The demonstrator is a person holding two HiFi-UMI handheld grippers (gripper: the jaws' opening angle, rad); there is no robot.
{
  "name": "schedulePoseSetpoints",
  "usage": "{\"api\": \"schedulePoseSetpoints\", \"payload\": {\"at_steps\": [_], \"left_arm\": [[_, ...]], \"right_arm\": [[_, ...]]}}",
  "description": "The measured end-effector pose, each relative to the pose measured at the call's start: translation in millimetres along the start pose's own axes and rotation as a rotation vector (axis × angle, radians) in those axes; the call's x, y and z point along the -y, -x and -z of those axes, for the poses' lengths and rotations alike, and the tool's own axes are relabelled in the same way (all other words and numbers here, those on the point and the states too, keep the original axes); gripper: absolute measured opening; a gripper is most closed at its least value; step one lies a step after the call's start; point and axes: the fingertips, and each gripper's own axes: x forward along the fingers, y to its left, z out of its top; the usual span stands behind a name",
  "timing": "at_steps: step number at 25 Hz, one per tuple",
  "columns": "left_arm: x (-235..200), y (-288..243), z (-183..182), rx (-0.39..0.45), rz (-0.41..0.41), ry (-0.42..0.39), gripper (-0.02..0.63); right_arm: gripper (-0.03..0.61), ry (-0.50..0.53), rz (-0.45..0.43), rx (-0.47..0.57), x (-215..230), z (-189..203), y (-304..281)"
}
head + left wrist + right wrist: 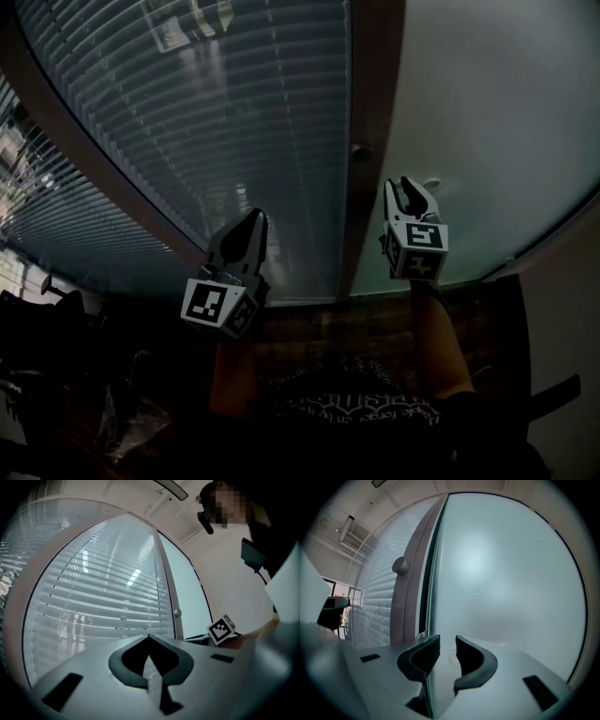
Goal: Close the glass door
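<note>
Two hand-held grippers face one upright glass door (234, 112) just ahead: left hand-held gripper (255, 218) pinched closed, empty; right hand-held gripper (406, 186) slightly parted, empty (near the frosted panel (487, 122)); we judge the door heavy, rigid, slick, breakable, best pushed at its frame (364, 84) beside the knob (361, 150).

Left gripper (253, 217) raised, jaws pressed together, nothing held. Right gripper (406, 185) to its right, slightly higher, jaws narrowly apart, empty. Forearms (441, 342) extend behind each claw.
</note>
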Motion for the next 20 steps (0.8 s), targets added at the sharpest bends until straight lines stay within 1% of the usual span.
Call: {"api": "schedulePoseSetpoints", "payload": {"at_steps": [6,11,13,16,17,18,19,20], "left_arm": [[12,-8,-3,0.0,0.036,-0.006,0.002],[21,-13,-6,0.001,0.064,-0.005,0.002],[24,-14,-7,0.003,0.069,-0.009,0.002],[23,-16,-8,0.004,0.071,-0.01,0.002],[23,-16,-8,0.007,0.072,-0.01,0.002],[23,-16,-9,0.009,0.072,-0.01,0.002],[24,-16,-9,0.01,0.073,-0.011,0.002],[25,-16,-9,0.011,0.074,-0.012,0.002]], "right_arm": [[0.101,0.016,-0.014,-0.009,-2,1,4],[0.101,-0.01,-0.053,-0.031,-5,1,11],[0.101,-0.017,-0.067,-0.015,-5,-3,17],[0.1,-0.023,-0.071,0.058,-4,-18,28],[0.094,-0.022,-0.06,0.082,-2,-25,34],[0.044,-0.02,-0.042,0.102,0,-30,39],[0.009,-0.017,-0.025,0.117,2,-35,44],[0.003,-0.013,-0.016,0.128,3,-38,47]]}}
